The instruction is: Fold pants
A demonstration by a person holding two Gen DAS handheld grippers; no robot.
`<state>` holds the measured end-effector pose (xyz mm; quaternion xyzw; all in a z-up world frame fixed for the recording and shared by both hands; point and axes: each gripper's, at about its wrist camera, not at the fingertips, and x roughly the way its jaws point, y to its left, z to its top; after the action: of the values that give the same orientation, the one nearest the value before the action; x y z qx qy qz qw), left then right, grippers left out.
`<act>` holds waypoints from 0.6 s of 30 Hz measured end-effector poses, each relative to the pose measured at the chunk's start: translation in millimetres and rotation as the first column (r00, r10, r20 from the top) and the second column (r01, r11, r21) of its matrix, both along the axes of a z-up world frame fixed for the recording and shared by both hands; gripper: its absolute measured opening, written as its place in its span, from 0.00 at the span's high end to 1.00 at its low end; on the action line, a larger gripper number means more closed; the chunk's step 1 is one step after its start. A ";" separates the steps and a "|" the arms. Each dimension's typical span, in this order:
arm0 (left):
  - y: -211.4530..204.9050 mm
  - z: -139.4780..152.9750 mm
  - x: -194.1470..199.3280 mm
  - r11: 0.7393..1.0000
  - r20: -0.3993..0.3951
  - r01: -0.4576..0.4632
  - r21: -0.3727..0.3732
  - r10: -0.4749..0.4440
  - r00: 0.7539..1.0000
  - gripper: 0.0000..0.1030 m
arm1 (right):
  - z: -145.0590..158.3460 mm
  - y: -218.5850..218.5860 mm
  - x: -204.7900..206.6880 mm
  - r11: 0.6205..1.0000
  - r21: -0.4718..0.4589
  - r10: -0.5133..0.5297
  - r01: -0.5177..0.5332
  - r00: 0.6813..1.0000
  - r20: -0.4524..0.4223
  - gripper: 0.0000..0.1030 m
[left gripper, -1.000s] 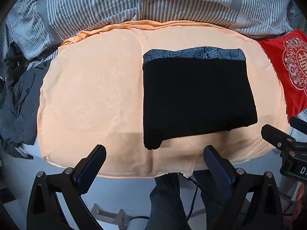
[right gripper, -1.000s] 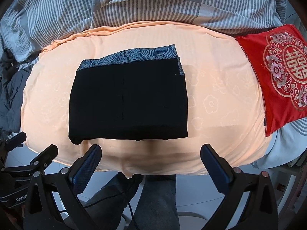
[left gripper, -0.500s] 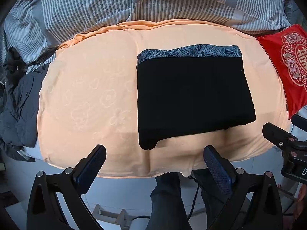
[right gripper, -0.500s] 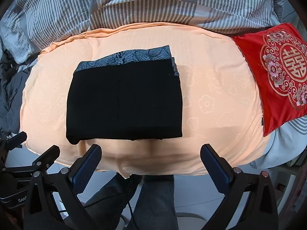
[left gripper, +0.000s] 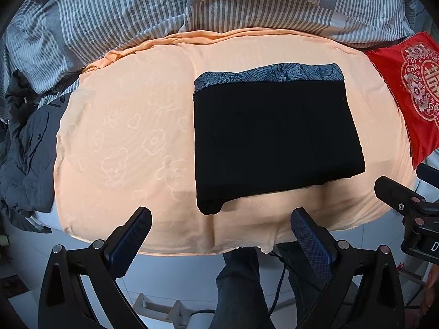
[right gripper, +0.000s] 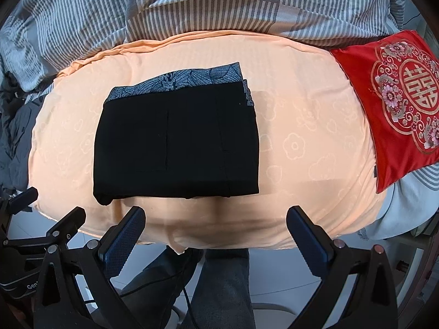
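Observation:
The black pants (left gripper: 274,137) (right gripper: 175,142) lie folded into a compact rectangle on the orange sheet (left gripper: 123,142) (right gripper: 301,142), with a grey patterned waistband along the far edge. My left gripper (left gripper: 221,224) hangs open in front of the bed's near edge, just short of the pants' near left corner, holding nothing. My right gripper (right gripper: 215,223) is open too, below the pants' near edge, empty. Each gripper shows at the side of the other's view: the right gripper (left gripper: 395,194), the left gripper (right gripper: 52,219).
A red embroidered cushion (left gripper: 411,90) (right gripper: 397,104) lies at the right end of the sheet. A grey striped duvet (left gripper: 192,2) (right gripper: 219,2) is bunched behind. Dark clothes (left gripper: 24,148) are heaped at the left. A person's legs (left gripper: 241,288) stand below the bed edge.
Both grippers have drifted slightly; the pants sit a little further left in each view. Nothing was taken hold of, and the pants have not moved on the sheet.

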<state>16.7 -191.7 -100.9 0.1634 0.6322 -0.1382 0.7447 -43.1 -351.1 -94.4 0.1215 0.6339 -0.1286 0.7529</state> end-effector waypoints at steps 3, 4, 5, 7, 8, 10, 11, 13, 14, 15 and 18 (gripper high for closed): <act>-0.5 1.2 -0.5 1.000 0.008 0.002 0.002 -0.002 1.000 0.02 | 0.1 0.0 0.2 1.000 0.001 0.000 0.000 1.000 0.001 0.00; -0.6 1.4 -0.5 1.000 0.009 0.002 0.002 -0.002 1.000 0.02 | -0.1 0.1 0.4 1.000 0.000 0.001 -0.001 1.000 0.000 0.00; -0.5 1.5 -0.2 1.000 0.010 0.004 0.003 -0.004 1.000 0.02 | 0.1 0.0 0.2 1.000 -0.001 0.002 -0.002 1.000 0.000 0.00; -0.5 1.5 -0.3 1.000 0.011 0.006 0.004 -0.006 1.000 0.02 | -0.1 0.0 0.2 1.000 -0.002 0.002 -0.002 1.000 0.000 0.00; -0.9 1.6 -0.9 1.000 0.012 0.007 0.004 -0.007 1.000 0.02 | 0.3 0.5 0.6 1.000 -0.002 0.002 -0.002 1.000 0.000 0.00; -0.9 1.6 -1.1 1.000 0.013 0.008 0.004 -0.008 1.000 0.02 | 0.2 1.0 0.4 1.000 -0.002 0.001 -0.001 1.000 0.000 0.00; -0.9 1.6 -1.1 1.000 0.013 0.007 0.003 -0.007 1.000 0.01 | 0.2 1.0 0.3 1.000 -0.002 0.002 -0.002 1.000 0.000 0.00; -1.0 1.6 -1.1 1.000 0.013 0.006 0.001 -0.006 1.000 0.01 | 0.7 2.6 0.3 1.000 -0.003 0.003 -0.003 1.000 -0.001 0.00; -1.0 1.7 -0.9 1.000 0.012 0.006 -0.001 -0.006 1.000 0.01 | 0.9 2.7 0.6 1.000 -0.004 0.005 -0.005 1.000 -0.001 0.00; -1.1 1.9 -0.8 1.000 0.012 0.006 -0.002 -0.006 1.000 0.01 | 1.1 3.7 0.8 1.000 -0.005 0.006 -0.006 1.000 -0.001 0.00; -1.5 2.8 -0.7 1.000 0.021 0.010 0.001 -0.010 1.000 0.01 | 1.3 6.2 0.4 1.000 -0.007 0.007 -0.007 1.000 0.000 0.00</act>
<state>16.0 -193.2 -98.1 0.1684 0.6237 -0.1397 0.7505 -42.7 -344.8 -93.1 0.1166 0.6338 -0.1279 0.7538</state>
